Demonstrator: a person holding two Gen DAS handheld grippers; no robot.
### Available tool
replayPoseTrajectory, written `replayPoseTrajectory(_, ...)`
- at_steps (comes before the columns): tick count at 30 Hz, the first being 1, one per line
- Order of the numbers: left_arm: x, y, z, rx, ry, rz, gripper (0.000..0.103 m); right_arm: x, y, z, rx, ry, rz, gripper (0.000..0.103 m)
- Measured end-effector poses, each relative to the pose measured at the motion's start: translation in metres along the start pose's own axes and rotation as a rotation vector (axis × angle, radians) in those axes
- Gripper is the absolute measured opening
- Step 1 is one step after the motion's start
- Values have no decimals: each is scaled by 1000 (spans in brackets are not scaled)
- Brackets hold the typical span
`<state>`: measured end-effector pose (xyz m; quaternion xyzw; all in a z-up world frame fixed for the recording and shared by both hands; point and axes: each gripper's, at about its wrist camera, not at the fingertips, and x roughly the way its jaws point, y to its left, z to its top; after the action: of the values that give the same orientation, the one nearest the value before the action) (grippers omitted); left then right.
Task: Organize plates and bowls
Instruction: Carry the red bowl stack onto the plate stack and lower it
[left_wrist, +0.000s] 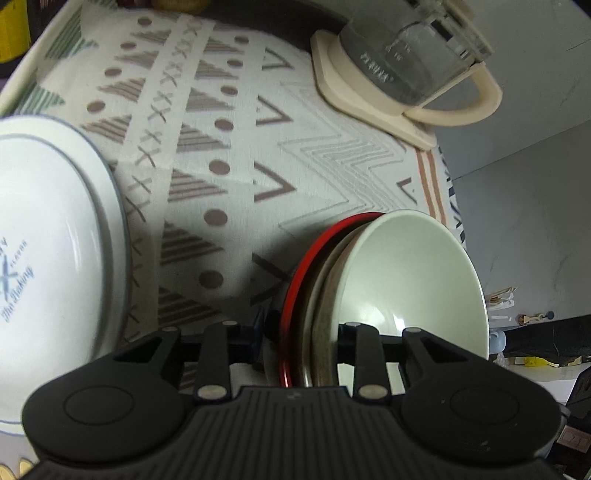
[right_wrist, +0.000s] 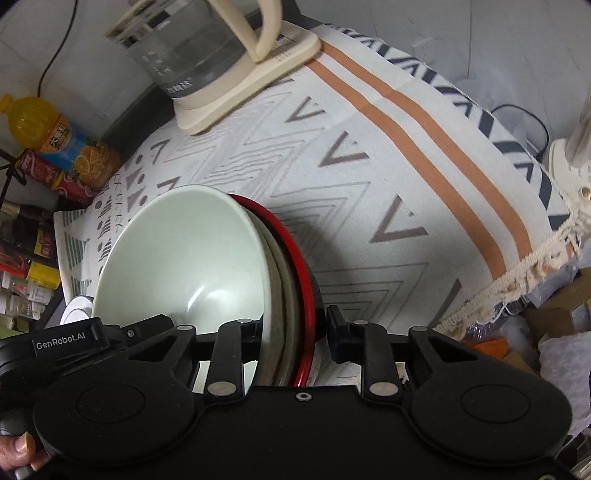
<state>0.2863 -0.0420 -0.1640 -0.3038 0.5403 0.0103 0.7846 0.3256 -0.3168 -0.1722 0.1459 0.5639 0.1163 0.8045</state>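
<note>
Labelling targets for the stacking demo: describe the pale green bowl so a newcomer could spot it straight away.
Start at the patterned tablecloth, with the glass kettle at its far edge. Nearer the cameras sits a nested stack of dishes, clamped at its rims by both claws. The pale green bowl is the top one: glossy, plain and deep, unlike the red-rimmed dish beneath it or the printed white plate further left.

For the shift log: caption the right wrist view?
Right gripper clamps nested rims: pale green bowl in red plate.

white plate (left_wrist: 48, 236): cut off left | kettle (right_wrist: 192, 48): top cropped
</note>
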Motion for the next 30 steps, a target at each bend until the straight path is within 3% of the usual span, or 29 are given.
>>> replayPoseTrajectory(16,-77,36,19,-34,-155,1,29,-20,69,8,-111,-72,76,26)
replayPoseTrajectory(30,-133,90,17,-129,-260,40,29,-17,143,-6,-237,-58,163,26)
